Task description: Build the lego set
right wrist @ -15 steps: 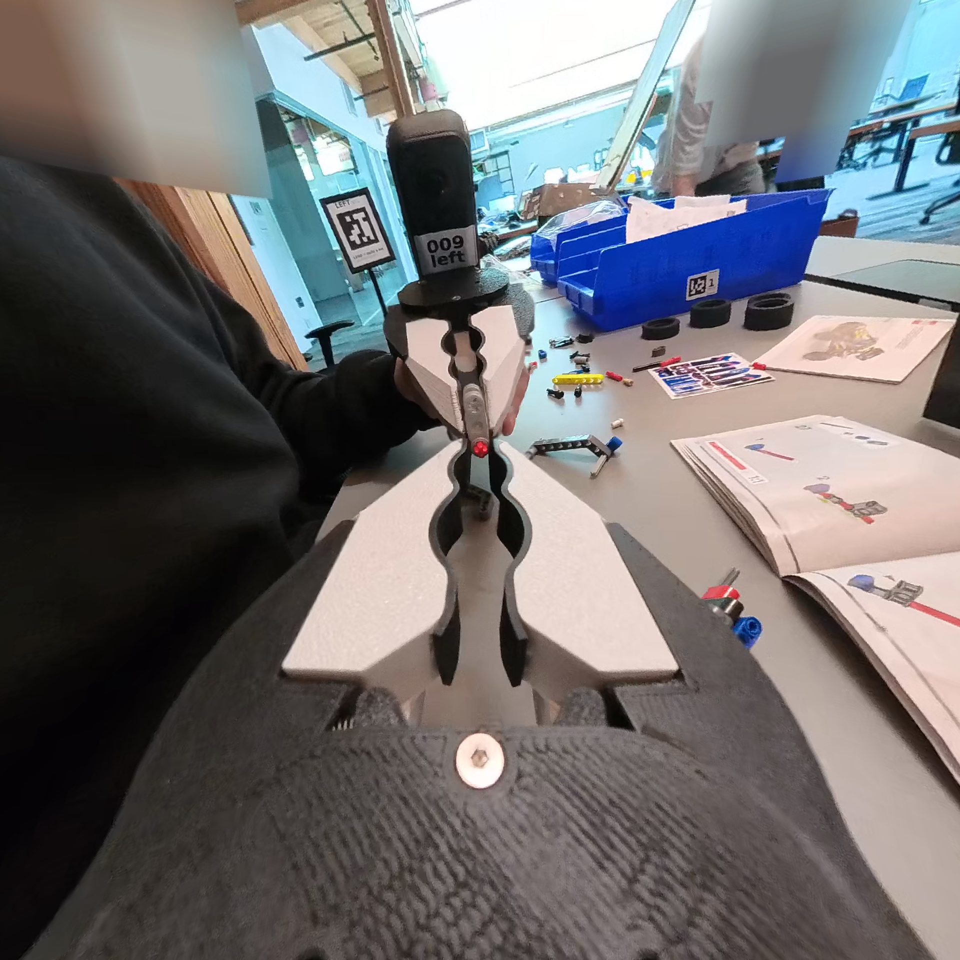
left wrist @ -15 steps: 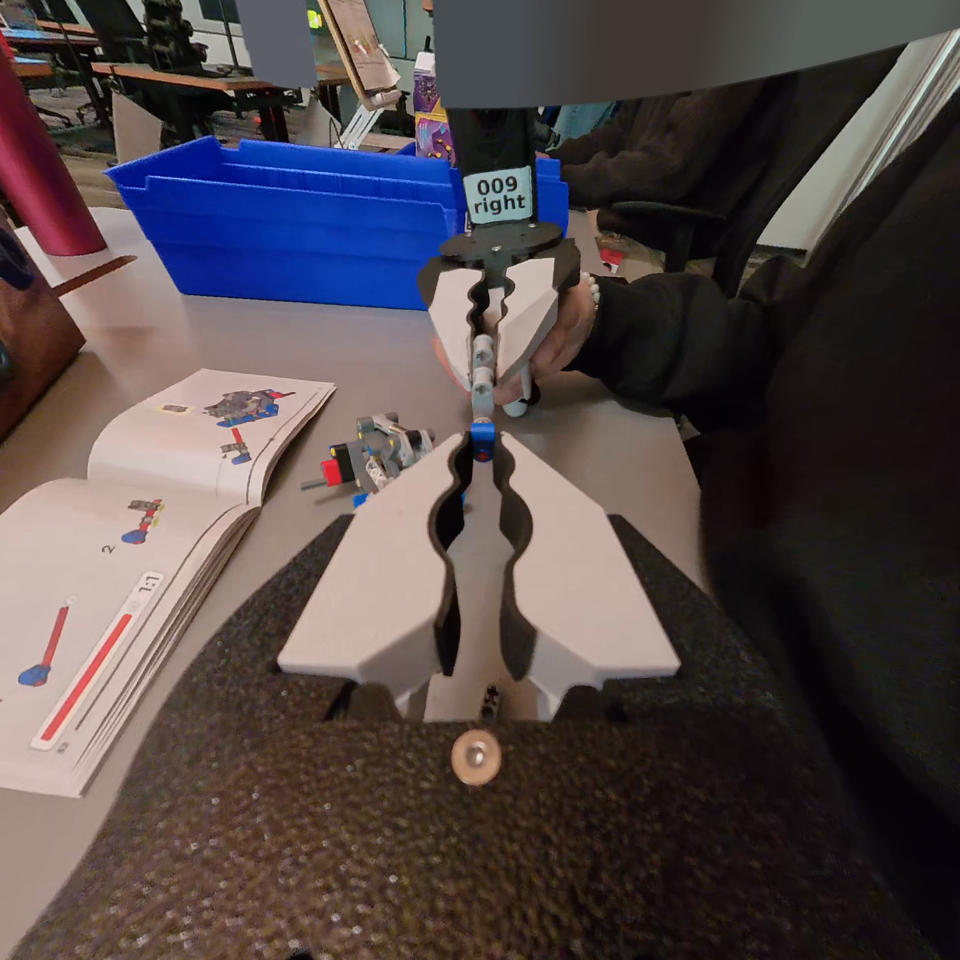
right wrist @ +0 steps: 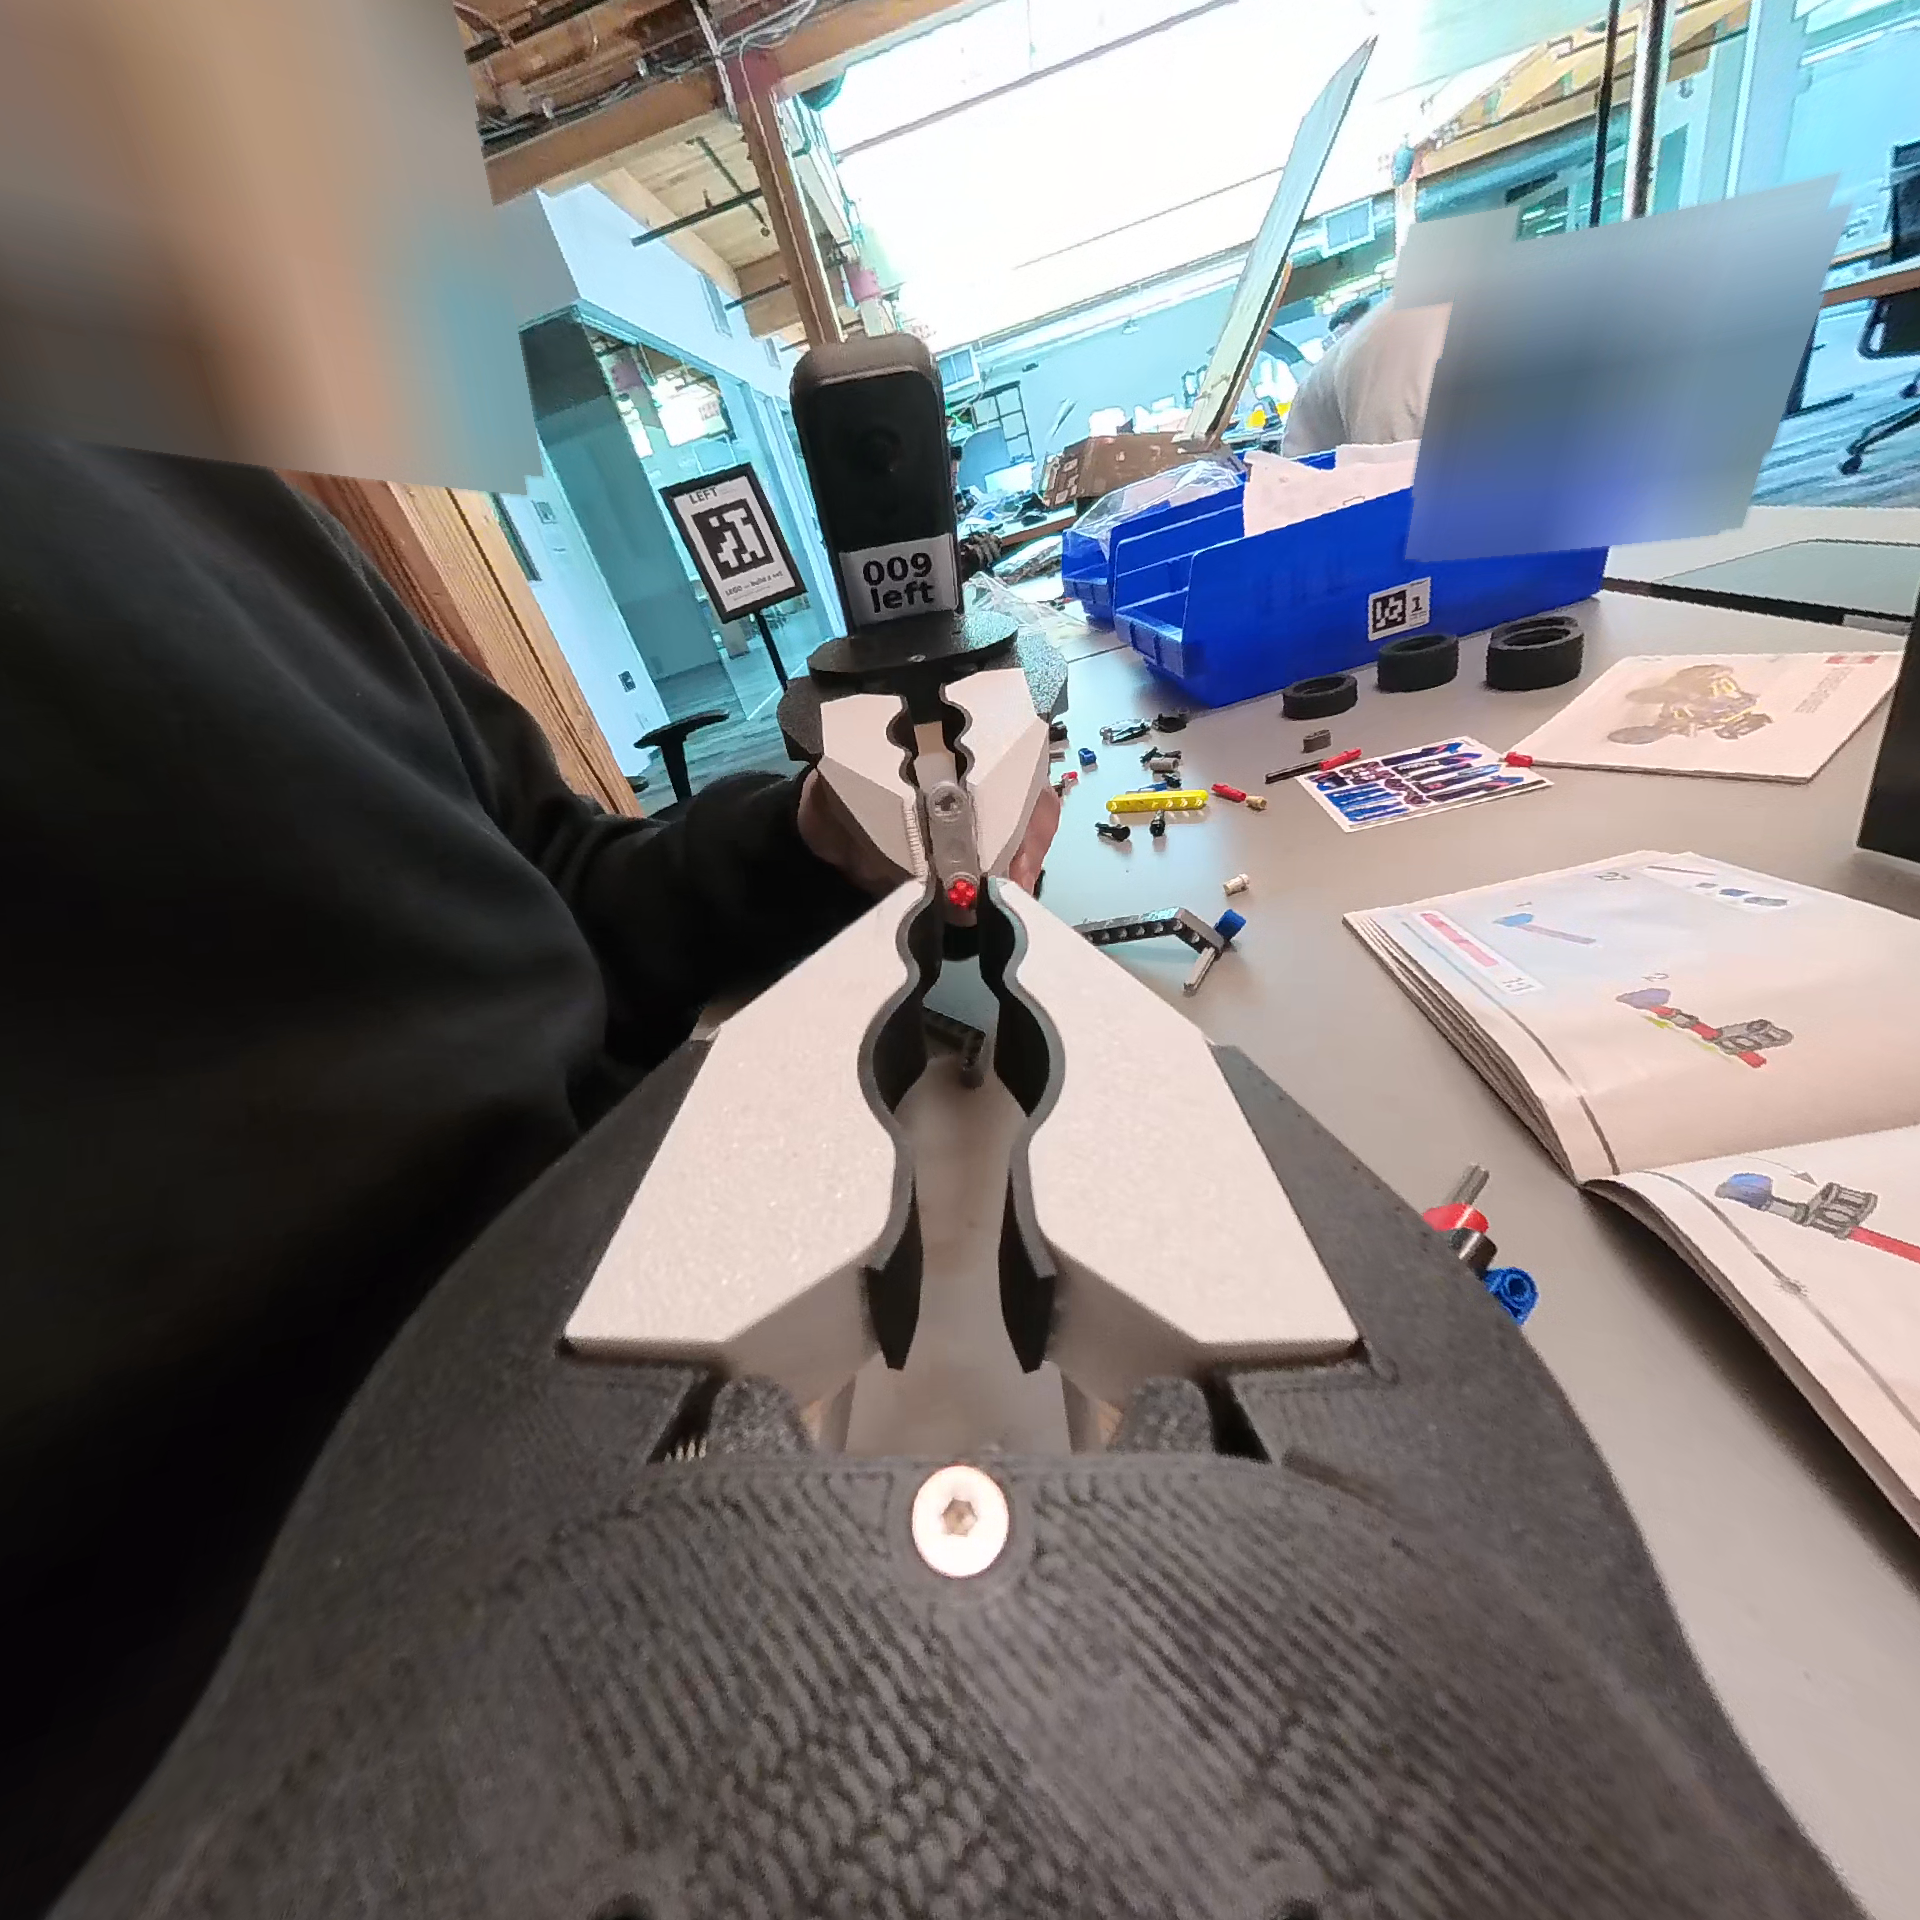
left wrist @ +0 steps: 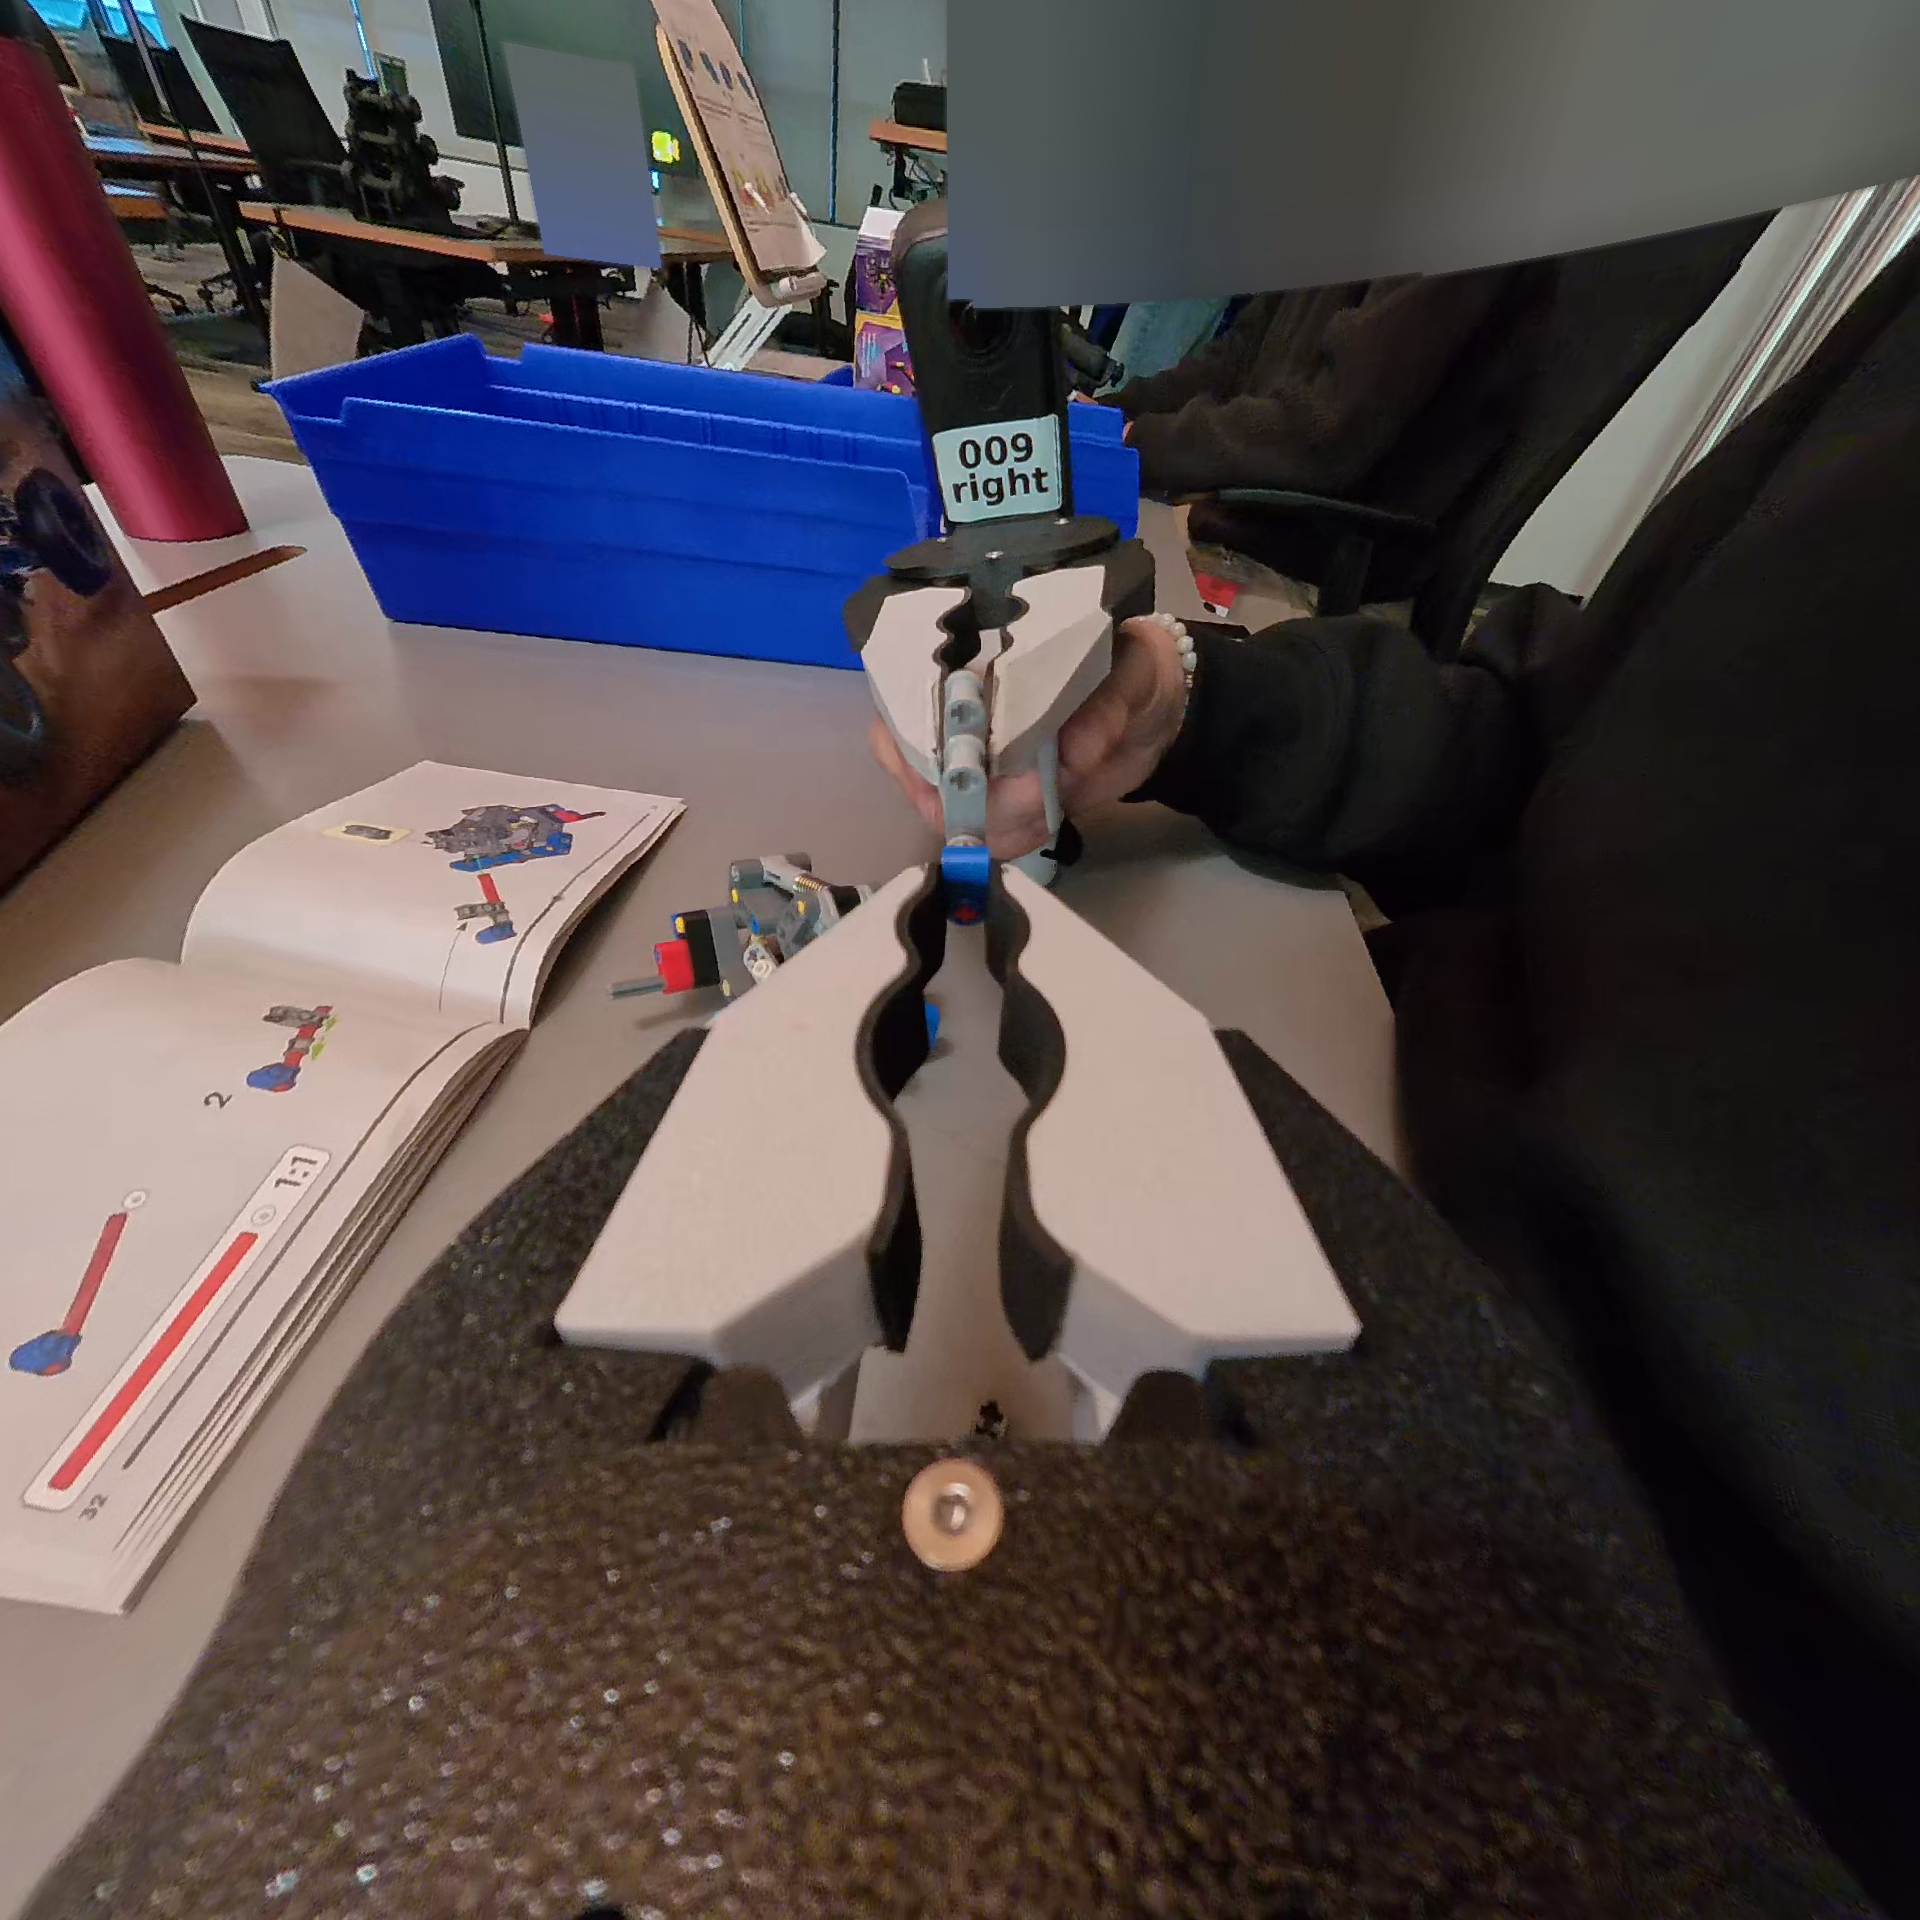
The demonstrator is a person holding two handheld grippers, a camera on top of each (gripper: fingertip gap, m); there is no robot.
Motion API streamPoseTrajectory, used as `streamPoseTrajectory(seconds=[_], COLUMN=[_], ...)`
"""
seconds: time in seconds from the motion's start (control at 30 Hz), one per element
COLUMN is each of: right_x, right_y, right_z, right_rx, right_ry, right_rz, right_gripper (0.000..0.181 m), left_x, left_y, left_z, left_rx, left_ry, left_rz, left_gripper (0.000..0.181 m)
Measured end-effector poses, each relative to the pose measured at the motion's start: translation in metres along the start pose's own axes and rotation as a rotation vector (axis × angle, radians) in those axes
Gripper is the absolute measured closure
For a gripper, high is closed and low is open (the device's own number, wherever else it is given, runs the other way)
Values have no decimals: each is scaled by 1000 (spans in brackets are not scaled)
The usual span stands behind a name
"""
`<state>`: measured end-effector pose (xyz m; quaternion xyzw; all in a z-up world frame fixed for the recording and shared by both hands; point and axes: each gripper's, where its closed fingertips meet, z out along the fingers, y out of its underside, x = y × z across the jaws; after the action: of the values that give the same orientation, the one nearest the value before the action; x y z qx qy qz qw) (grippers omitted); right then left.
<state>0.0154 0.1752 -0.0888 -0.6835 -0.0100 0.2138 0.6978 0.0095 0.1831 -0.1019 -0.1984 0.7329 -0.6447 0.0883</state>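
The left tongs (left wrist: 966, 899) are closed on a blue connector (left wrist: 964, 883); the right tongs (right wrist: 961, 914) are closed on a grey beam (left wrist: 961, 753) with a red axle tip (right wrist: 962, 891), tip to tip above the tabletop (left wrist: 623, 727) (booklet (left wrist: 312, 1039) lies left). Keep both pieces coaxial and press gently and straight, without twisting
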Motion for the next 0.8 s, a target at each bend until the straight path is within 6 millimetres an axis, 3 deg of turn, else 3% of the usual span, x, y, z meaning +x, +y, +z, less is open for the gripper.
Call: streamPoseTrajectory(seconds=[0.8], right_x=[0], right_y=[-7], right_z=[6], right_rx=[66], right_ry=[-26], right_rz=[58], right_gripper=[176], left_x=[-2], left_y=[-7], left_z=[-3], left_rx=[65], left_ry=[-9], left_rz=[-10], left_gripper=[177])
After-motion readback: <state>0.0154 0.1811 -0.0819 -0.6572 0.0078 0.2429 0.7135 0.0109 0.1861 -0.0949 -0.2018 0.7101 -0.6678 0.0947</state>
